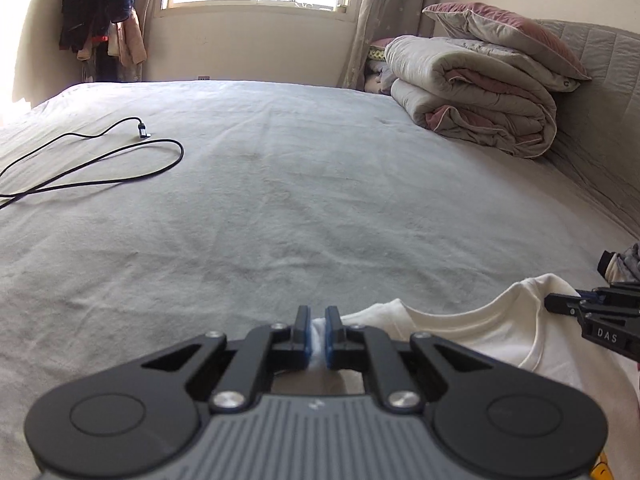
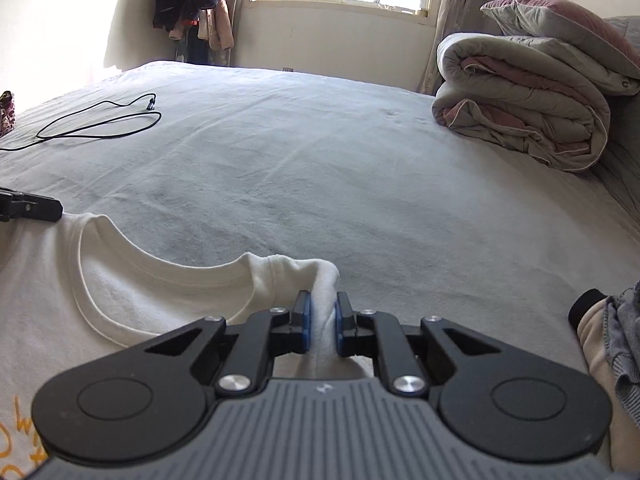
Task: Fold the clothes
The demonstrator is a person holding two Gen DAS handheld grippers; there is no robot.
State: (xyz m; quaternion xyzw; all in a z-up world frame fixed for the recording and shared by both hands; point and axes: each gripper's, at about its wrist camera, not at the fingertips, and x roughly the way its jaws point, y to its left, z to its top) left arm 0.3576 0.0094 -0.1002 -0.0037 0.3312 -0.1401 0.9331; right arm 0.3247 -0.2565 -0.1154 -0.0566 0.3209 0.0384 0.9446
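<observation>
A white T-shirt (image 2: 140,280) with orange print lies flat on the grey bed sheet (image 2: 320,168), its round collar facing the window. My left gripper (image 1: 318,330) is shut on a fold of the shirt's white cloth (image 1: 472,328) at one shoulder. My right gripper (image 2: 320,320) is shut on a bunched fold at the other shoulder. In the left wrist view the right gripper's fingers (image 1: 568,305) show at the right edge. The left gripper's finger (image 2: 36,205) pokes in at the left edge of the right wrist view.
A black cable (image 1: 100,160) loops on the sheet at the far left. A rolled quilt with pillows (image 1: 480,96) lies at the headboard on the right. More garments (image 2: 612,340) sit beside my right gripper. Clothes hang in the far corner (image 1: 100,12).
</observation>
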